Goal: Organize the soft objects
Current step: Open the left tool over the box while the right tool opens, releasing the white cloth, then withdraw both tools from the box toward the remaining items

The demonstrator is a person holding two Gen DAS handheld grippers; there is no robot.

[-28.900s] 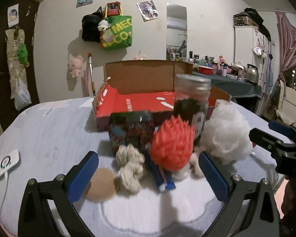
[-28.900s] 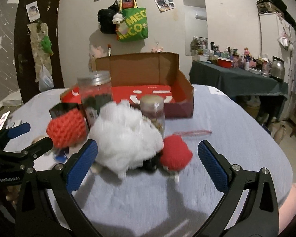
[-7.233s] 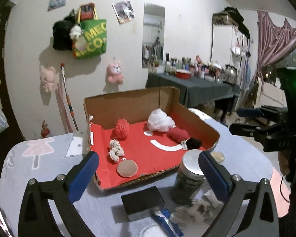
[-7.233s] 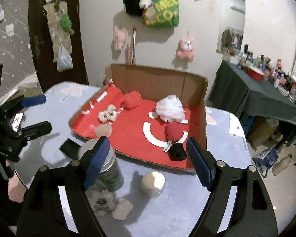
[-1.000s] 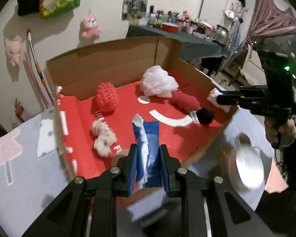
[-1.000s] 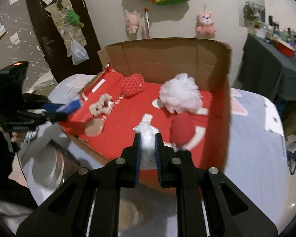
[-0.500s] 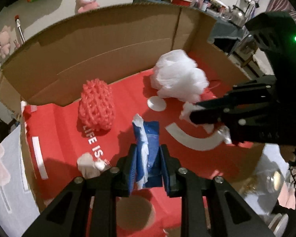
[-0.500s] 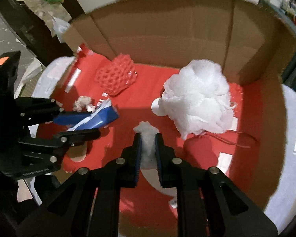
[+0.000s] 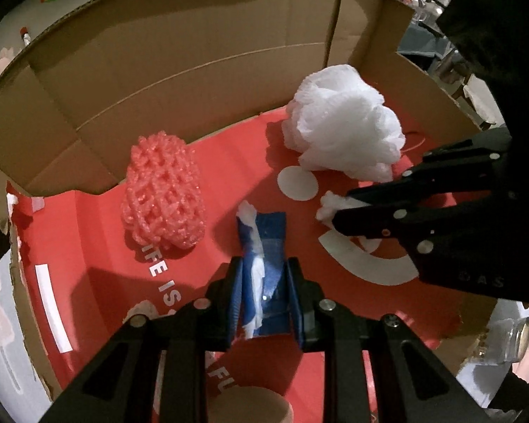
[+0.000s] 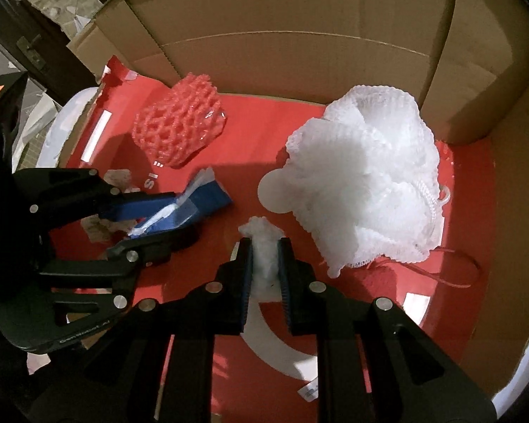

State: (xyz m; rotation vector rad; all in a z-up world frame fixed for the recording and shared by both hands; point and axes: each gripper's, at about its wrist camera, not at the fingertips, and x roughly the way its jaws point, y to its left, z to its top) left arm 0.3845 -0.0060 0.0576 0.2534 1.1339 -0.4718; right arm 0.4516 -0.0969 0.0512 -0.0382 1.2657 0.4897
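While my left gripper (image 9: 263, 271) pinches the blue tissue pack (image 9: 264, 246) and my right gripper (image 10: 264, 246) squeezes a white fluffy tuft (image 10: 262, 246), I see both poised over the red floor of the cardboard box (image 10: 299, 28), with the white mesh pouf (image 10: 366, 183) and pink net ball (image 9: 164, 190) lying farther back

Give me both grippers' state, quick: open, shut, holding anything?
Left gripper: shut on the blue tissue pack, over the red box.
Right gripper: shut on the white cotton wad.
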